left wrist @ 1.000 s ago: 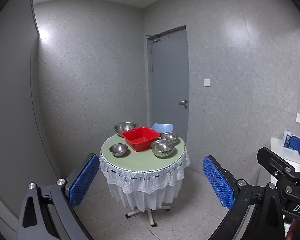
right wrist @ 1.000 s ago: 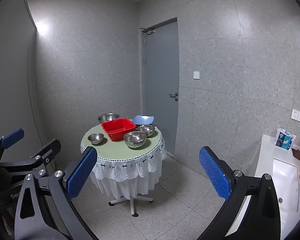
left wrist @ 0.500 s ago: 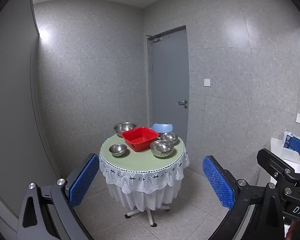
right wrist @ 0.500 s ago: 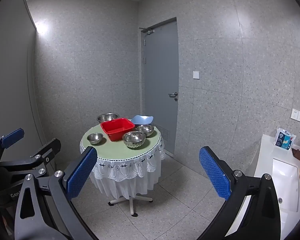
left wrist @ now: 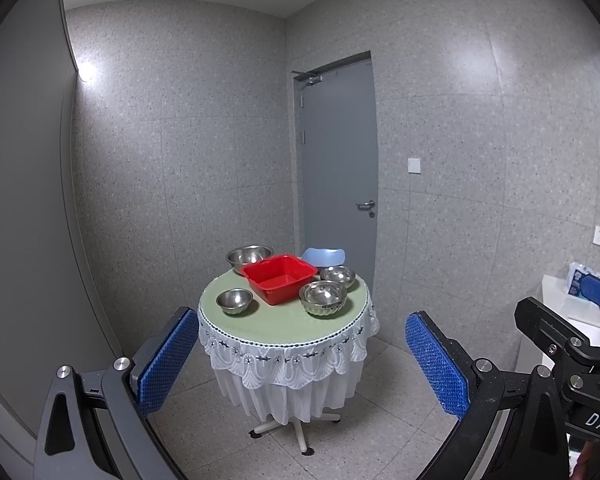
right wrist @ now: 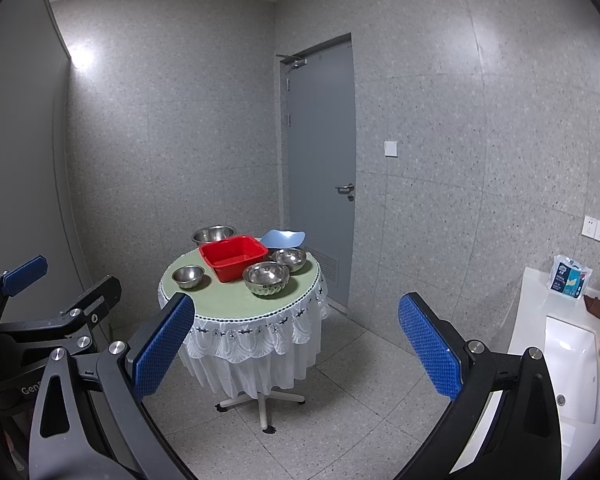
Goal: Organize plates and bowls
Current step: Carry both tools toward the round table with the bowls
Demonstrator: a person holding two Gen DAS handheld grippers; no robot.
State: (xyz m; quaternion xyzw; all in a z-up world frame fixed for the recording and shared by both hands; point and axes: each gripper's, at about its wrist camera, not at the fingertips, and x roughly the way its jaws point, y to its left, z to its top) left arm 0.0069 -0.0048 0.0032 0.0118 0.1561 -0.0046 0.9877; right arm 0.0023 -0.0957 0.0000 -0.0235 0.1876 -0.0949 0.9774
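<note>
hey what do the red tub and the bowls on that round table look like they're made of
Red tub: probably plastic, going by its solid uniform colour and soft sheen.
Four bowls, such as the front one: look like polished metal, likely stainless steel, with mirror-like reflections.
Pale blue dish: matte; plastic or ceramic, unclear.

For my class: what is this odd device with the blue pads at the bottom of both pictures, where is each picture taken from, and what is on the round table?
There is no robot here. A person holds a hand-held gripper in each hand, and each gripper carries a wide-angle camera looking forward between its two blue-padded fingers. One picture comes from the left gripper, the other from the right gripper. Both are open and hold nothing; they are some way from the table.

The round table has a green top and a white lace skirt. On it stand a red tub, four steel bowls of different sizes, and a pale blue dish at the back. A white sink is to the right.
</note>
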